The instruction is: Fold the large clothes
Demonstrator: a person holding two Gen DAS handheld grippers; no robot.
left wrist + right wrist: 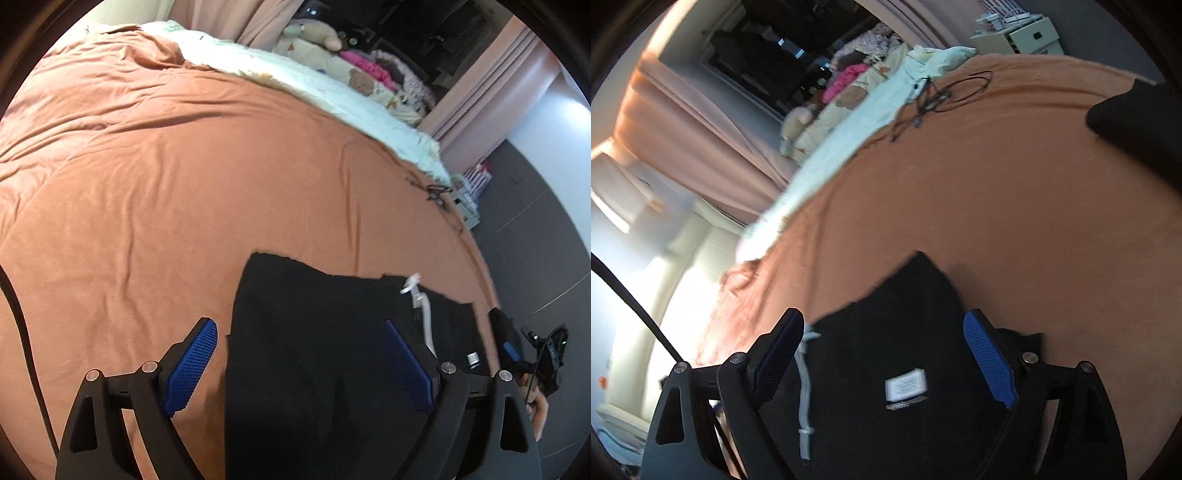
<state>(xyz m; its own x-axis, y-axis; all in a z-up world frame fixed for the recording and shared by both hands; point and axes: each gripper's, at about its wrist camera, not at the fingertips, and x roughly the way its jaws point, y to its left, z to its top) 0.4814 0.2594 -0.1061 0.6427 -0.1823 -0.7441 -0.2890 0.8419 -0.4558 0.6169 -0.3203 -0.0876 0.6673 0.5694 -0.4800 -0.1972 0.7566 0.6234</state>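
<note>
Left wrist view: the left gripper looks down over a wide bed covered in an orange-brown spread. Its jaws stand wide apart, blue ribbed pads facing each other, with nothing pressed between them. The black garment — the piece to be folded — lies flat on the spread directly below and ahead of the gripper, its far edge running roughly straight across the bed. A white drawstring trails over the garment toward its right side, with a small white label beyond it. Past the garment's right edge, at the side of the bed, part of the right gripper shows, blurred. Along the far side of the bed runs pale bedding, with soft toys piled behind it.

Right wrist view: the picture is tilted and somewhat smeared. The right gripper also has its jaws spread wide and empty. The black garment lies under them, one corner pointing away across the bed; a white label sits between the jaws, and the drawstring runs beside the left pad. A tangle of dark cables rests on the spread well beyond the garment, near the pale bedding.

With both jaws open over cloth lying flat, a fold looks just laid down and let go — the garment rests so the next edge can be picked up.
</note>
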